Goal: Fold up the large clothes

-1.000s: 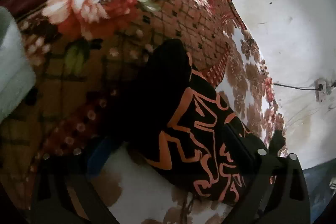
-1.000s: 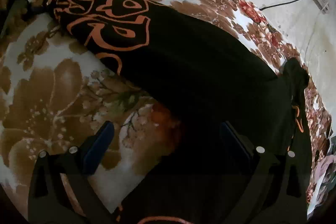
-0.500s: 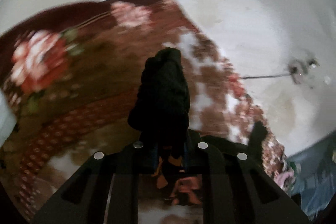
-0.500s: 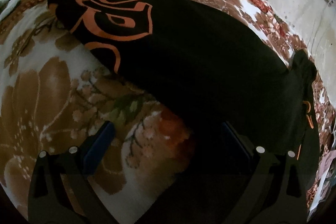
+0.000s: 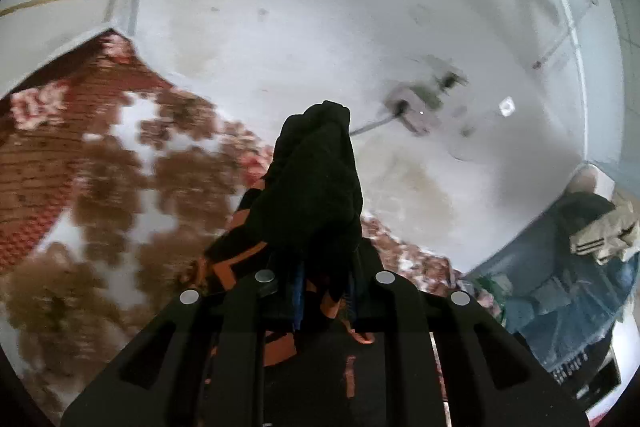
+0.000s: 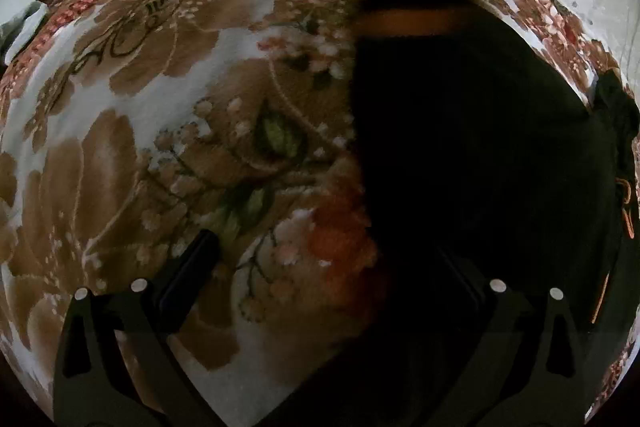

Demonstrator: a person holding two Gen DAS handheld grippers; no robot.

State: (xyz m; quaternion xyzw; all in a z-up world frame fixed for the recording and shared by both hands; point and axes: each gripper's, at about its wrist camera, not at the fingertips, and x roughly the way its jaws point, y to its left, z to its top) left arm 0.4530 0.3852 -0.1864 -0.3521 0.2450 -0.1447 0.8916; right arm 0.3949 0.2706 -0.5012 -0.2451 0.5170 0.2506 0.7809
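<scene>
The left claw (image 5: 322, 291) is pinching a bunched end of the black garment (image 5: 316, 187) and holding it up off the floral blanket (image 5: 120, 163); the right claw (image 6: 332, 267) is hanging spread over the rest of the garment (image 6: 480, 147), gripping nothing. To fold well, I judge the lifted end should be carried across flat and kept taut, edges aligned, before letting go. The orange print is showing no readable writing.

Dim, motion-blurred, fisheye-warped edges

Stained white wall (image 5: 320, 7), wall socket (image 5: 414, 109), floral blanket (image 6: 160, 107), dim light
</scene>
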